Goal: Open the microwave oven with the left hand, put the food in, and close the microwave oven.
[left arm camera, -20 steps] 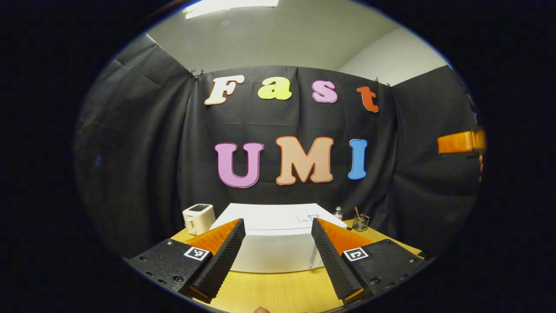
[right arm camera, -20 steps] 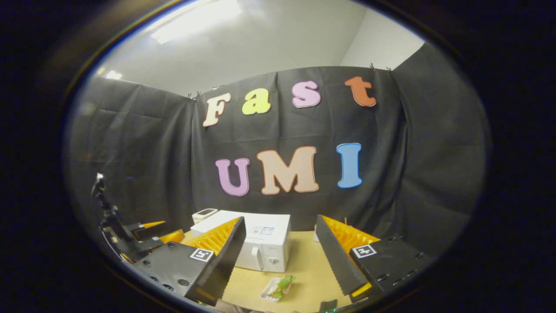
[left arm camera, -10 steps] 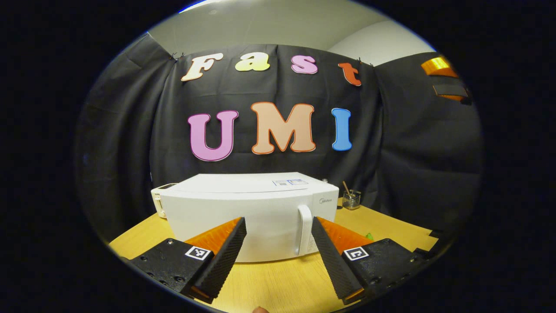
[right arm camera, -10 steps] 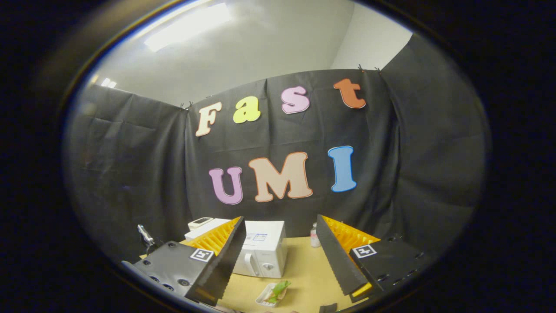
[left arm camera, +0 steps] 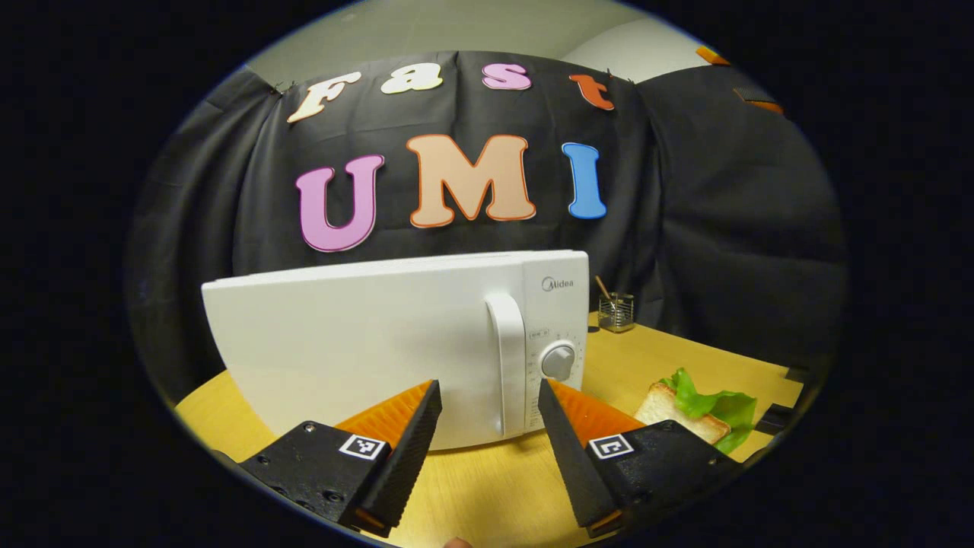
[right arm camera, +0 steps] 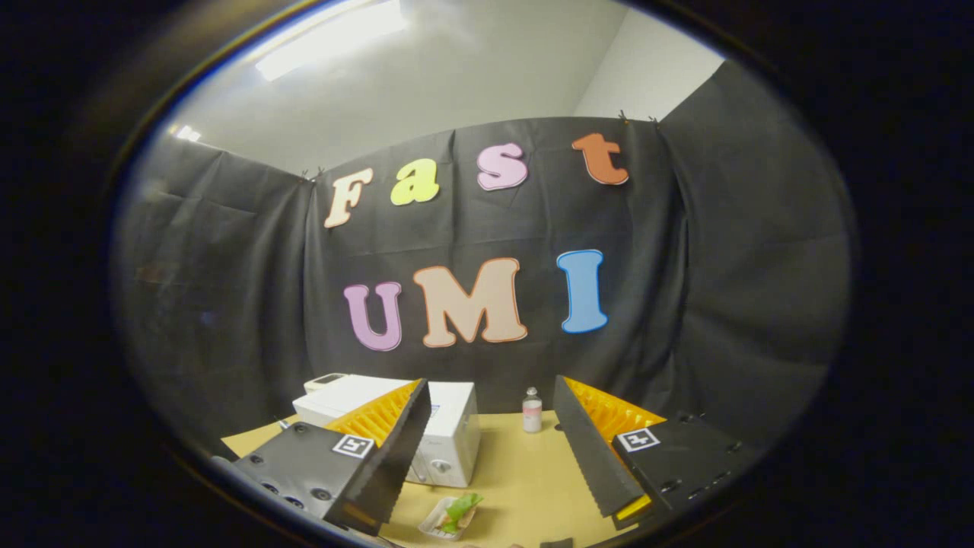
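One microwave oven (left arm camera: 396, 342), with one door handle (left arm camera: 508, 358) and one dial (left arm camera: 559, 362). One sandwich (left arm camera: 696, 407) (bread with a green leaf) at its 3 o'clock. One glass holder (left arm camera: 616, 310), one small bottle (right arm camera: 532, 410), two claws: left claw (left arm camera: 487, 445), right claw (right arm camera: 491, 449).

Dim booth, lit from above: a ceiling light panel (right arm camera: 327, 38) glares at the upper left of the right gripper view. Strong fisheye bending at the edges. The white microwave (left arm camera: 365, 342) reads bright and sharp in the left gripper view.
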Demonstrator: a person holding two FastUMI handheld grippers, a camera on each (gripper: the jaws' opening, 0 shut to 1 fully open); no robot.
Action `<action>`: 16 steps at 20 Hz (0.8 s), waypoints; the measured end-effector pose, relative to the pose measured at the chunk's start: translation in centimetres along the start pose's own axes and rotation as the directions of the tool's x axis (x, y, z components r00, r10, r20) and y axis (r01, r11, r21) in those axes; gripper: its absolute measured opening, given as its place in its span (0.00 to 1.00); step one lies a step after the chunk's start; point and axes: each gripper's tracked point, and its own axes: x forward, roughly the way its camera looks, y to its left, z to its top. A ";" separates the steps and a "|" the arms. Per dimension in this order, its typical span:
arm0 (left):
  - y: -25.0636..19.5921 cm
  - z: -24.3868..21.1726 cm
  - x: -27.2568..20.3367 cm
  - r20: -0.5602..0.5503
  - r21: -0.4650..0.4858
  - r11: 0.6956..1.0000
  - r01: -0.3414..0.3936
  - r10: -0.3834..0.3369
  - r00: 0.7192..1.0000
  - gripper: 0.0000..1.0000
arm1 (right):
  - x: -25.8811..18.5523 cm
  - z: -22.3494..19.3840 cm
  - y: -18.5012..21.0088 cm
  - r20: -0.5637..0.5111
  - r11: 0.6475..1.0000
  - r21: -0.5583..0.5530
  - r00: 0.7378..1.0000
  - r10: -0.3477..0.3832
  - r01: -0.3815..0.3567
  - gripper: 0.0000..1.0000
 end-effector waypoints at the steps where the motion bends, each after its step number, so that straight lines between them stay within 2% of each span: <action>1: -0.3 -0.6 0.7 -0.017 -0.017 1.000 0.006 -0.006 1.000 0.82 | 0.2 0.0 -0.2 0.009 1.000 0.009 1.000 0.003 -0.003 0.99; 4: -1.1 -1.5 2.2 -0.041 -0.046 0.999 0.026 -0.028 0.999 0.76 | 0.9 0.1 -0.5 0.032 1.000 0.027 0.999 0.011 -0.011 0.99; 5: -1.2 -1.6 2.6 -0.043 -0.049 0.998 0.026 -0.028 0.999 0.75 | 1.3 0.2 -0.7 0.040 1.000 0.027 0.999 0.006 -0.007 0.91; 7: -1.4 -2.2 3.4 -0.062 -0.056 0.998 0.018 -0.022 0.998 0.70 | 1.2 0.2 -0.9 0.057 1.000 0.025 0.998 -0.009 0.008 0.91; 8: -1.5 -2.4 3.7 -0.072 -0.056 0.998 0.019 -0.023 0.997 0.61 | 1.2 0.2 -0.8 0.060 1.000 0.022 0.998 -0.011 0.009 0.91; 9: -1.7 -2.6 4.0 -0.079 -0.055 0.998 0.018 -0.023 0.997 0.60 | 1.4 0.1 -0.9 0.062 1.000 0.017 0.998 -0.009 0.008 0.91; 10: -1.7 -2.8 4.4 -0.089 -0.050 0.999 0.014 -0.018 0.996 0.51 | 1.5 0.0 -0.9 0.061 1.000 0.010 0.998 -0.007 0.007 0.91; 15: -1.3 -2.9 5.3 -0.099 -0.057 0.998 -0.006 0.001 0.995 0.49 | 2.8 -3.2 -0.5 0.007 1.000 0.003 1.000 0.022 -0.022 0.91; 16: -1.1 -3.2 5.4 -0.108 -0.047 0.999 -0.017 0.012 0.994 0.45 | 2.8 -3.7 -0.3 -0.003 1.000 -0.003 1.000 0.027 -0.027 0.91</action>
